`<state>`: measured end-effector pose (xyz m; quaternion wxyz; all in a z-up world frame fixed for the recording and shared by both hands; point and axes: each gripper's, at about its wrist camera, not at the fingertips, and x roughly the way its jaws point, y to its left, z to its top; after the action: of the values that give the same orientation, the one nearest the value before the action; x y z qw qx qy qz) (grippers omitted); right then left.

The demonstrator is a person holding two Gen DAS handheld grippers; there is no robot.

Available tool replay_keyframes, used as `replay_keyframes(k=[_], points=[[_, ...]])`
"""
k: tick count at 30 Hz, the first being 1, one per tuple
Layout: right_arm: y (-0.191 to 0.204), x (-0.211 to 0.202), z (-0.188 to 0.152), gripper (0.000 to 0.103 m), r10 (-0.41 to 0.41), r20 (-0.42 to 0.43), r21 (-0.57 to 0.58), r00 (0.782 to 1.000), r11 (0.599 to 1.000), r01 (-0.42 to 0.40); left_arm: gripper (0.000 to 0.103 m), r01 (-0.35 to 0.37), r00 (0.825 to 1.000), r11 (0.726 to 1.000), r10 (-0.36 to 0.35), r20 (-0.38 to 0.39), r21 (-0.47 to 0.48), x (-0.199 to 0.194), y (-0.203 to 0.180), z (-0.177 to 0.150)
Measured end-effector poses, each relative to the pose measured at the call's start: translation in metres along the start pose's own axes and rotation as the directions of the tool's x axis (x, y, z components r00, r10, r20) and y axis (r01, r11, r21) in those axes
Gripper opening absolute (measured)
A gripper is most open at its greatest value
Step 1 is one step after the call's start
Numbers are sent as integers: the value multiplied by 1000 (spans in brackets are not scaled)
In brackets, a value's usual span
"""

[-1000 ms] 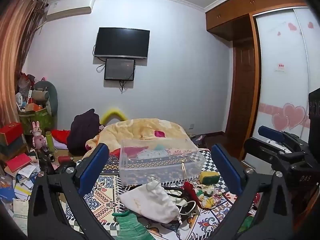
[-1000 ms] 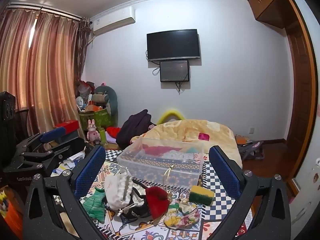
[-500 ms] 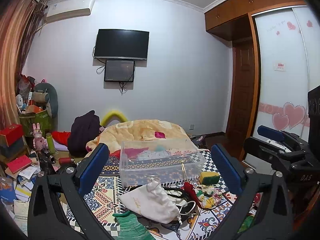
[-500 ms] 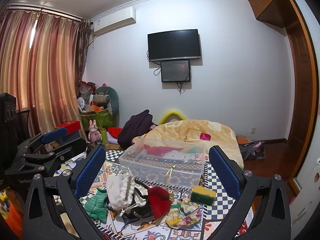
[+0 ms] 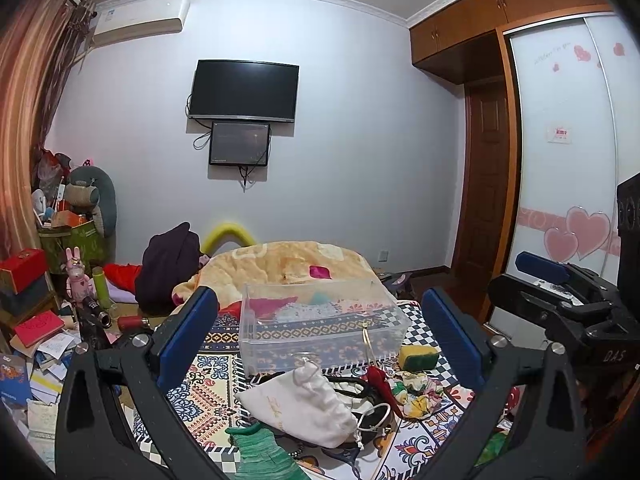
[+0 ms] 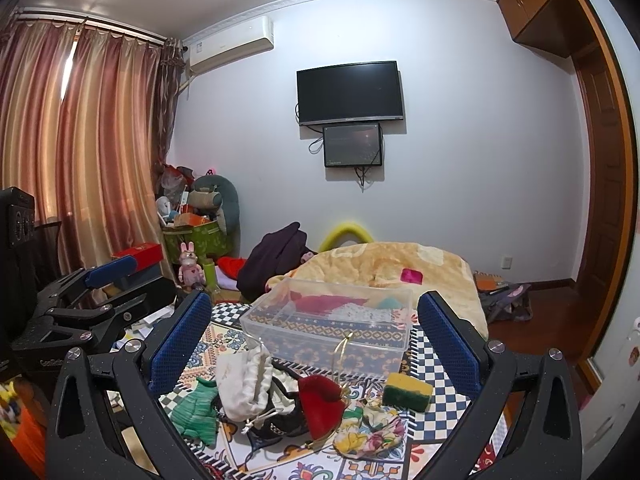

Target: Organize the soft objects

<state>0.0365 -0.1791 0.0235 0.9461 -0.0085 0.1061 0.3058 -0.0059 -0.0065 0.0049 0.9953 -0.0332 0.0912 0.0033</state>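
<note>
Before the clear bin [image 6: 328, 326], soft pouches [image 6: 244, 380] are left unsorted; both grippers [image 5: 320, 336] [image 6: 316, 336] are held wide apart, empty.

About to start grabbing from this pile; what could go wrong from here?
The white pouch, red pouch and black straps overlap, so lifting one may drag the others. The gold handle stands against the clear bin and could snag. Both the left gripper and right gripper are open and holding nothing.
</note>
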Motion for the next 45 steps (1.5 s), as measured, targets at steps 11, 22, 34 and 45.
replay_keyframes(k=[11, 22, 34, 45], points=[[1, -1, 0, 103, 0, 2, -1, 1000, 1000, 0, 103, -1, 1000, 1000, 1, 1, -1, 0, -1, 0], [0, -1, 2, 103, 4, 4, -1, 1000, 1000, -4, 103, -1, 1000, 1000, 1, 2, -1, -1, 0, 0], [0, -2, 3, 103, 5, 7, 1, 1000, 1000, -5, 103, 0, 1000, 1000, 0, 1, -4, -1, -1, 0], [-6, 1, -2, 103, -7, -3, 13, 1000, 1000, 7, 103, 0, 1000, 1000, 0, -29, -17, 8, 3, -4]])
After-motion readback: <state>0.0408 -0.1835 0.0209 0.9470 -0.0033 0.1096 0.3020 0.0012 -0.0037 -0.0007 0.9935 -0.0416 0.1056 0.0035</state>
